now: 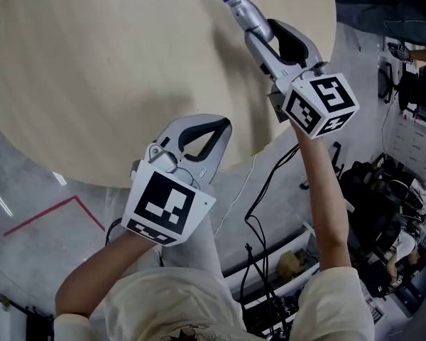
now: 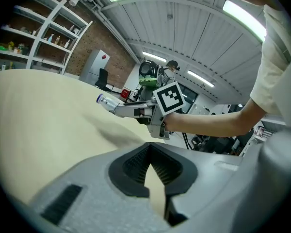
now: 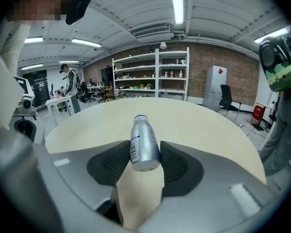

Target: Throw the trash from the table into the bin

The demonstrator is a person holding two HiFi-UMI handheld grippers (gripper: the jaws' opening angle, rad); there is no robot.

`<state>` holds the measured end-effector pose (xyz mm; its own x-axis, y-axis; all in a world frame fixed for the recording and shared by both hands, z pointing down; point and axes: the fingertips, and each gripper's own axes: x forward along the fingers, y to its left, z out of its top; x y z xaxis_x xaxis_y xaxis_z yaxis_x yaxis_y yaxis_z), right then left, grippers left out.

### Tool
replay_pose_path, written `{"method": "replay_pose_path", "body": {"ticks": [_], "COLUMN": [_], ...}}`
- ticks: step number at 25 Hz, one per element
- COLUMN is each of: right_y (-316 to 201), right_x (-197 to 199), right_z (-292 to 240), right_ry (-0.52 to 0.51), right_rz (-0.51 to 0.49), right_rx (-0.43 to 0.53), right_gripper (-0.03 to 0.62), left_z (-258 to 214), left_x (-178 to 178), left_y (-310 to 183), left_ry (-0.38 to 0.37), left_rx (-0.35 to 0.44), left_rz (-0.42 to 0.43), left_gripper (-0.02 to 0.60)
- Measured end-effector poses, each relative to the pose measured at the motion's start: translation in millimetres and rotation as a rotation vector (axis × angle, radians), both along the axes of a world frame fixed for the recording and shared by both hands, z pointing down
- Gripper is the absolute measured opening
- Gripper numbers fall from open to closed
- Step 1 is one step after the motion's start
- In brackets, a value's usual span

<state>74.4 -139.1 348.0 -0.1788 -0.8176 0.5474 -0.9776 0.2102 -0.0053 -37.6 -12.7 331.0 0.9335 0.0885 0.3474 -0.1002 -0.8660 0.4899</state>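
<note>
A silver metal bottle with a blue cap sticks out past the tips of my right gripper, which is shut on it above the right side of the round beige table. In the right gripper view the bottle is clamped between the two dark pads, cap pointing away over the table. My left gripper hangs over the table's near edge with its jaws shut and nothing between them. The left gripper view shows its tips meeting, with the bottle and right gripper beyond them.
Black and white cables run over the grey floor beside the table. Red tape marks the floor at lower left. Racks of equipment and dark bags crowd the right. White shelving stands against the brick wall. No bin shows.
</note>
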Motion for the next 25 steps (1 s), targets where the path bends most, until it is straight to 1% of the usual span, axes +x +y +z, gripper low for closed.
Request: {"method": "replay_pose_path", "body": {"ticks": [5, 12, 18, 25], "right_y": [42, 113, 147, 228], "right_x": [32, 90, 127, 193], "right_z": [7, 6, 25, 19], "right_ry": [-0.019, -0.039, -0.056, -0.09], "right_rz": [0.072, 0.171, 0.272, 0.402], "right_rx": [-0.001, 0.006, 0.006, -0.001], "right_gripper": [0.201, 0.201, 0.201, 0.201], "left_z": [5, 3, 21, 7], "left_x": [25, 75, 102, 162], "left_y": [31, 88, 107, 168], "left_ry": [-0.012, -0.029, -0.041, -0.061], "left_rx": [-0.015, -0.013, -0.026, -0.034], "left_rz": [0.069, 0.179, 0.268, 0.397], "left_gripper": [0.005, 0.005, 0.005, 0.005]}}
